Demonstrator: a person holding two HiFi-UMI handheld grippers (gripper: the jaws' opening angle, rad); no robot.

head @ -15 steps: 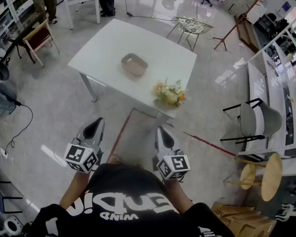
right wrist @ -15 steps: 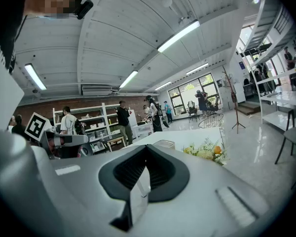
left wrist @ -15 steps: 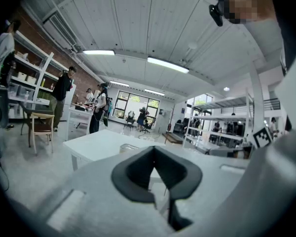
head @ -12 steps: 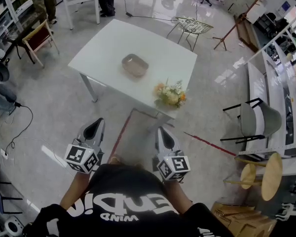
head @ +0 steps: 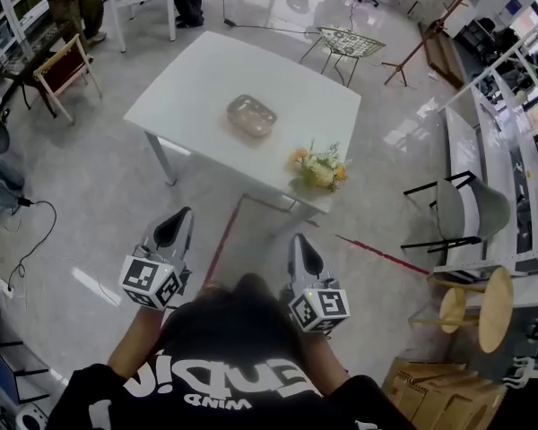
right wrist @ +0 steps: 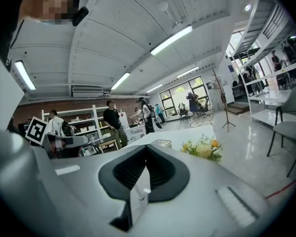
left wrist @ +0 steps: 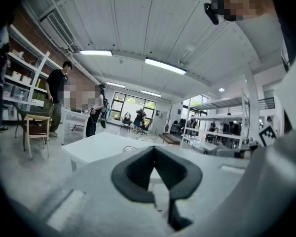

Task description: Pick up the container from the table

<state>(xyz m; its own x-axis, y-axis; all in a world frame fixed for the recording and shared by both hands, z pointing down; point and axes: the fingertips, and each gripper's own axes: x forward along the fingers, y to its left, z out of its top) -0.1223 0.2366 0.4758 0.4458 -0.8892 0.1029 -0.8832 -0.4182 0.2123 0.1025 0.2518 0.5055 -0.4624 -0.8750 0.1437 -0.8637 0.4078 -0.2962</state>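
Observation:
A shallow tan rectangular container (head: 252, 116) with a clear lid lies near the middle of the white table (head: 197, 83). It shows small and far in the right gripper view as the container (right wrist: 161, 143), and its rim peeks over the left gripper's jaws as the container (left wrist: 129, 148). My left gripper (head: 174, 227) and right gripper (head: 304, 251) are held close to my body, well short of the table, both pointing toward it. Both have their jaws together with nothing between them.
A bunch of flowers (head: 318, 171) sits at the table's near right corner. A red tape line (head: 222, 240) runs on the floor toward the table. Chairs (head: 58, 70) stand to the left and a grey chair (head: 466, 215) to the right. People (left wrist: 55, 97) stand beyond the table.
The head view has shifted a little closer to the table; the container and flowers sit slightly further right in the picture. Both grippers stay shut and held by my body.

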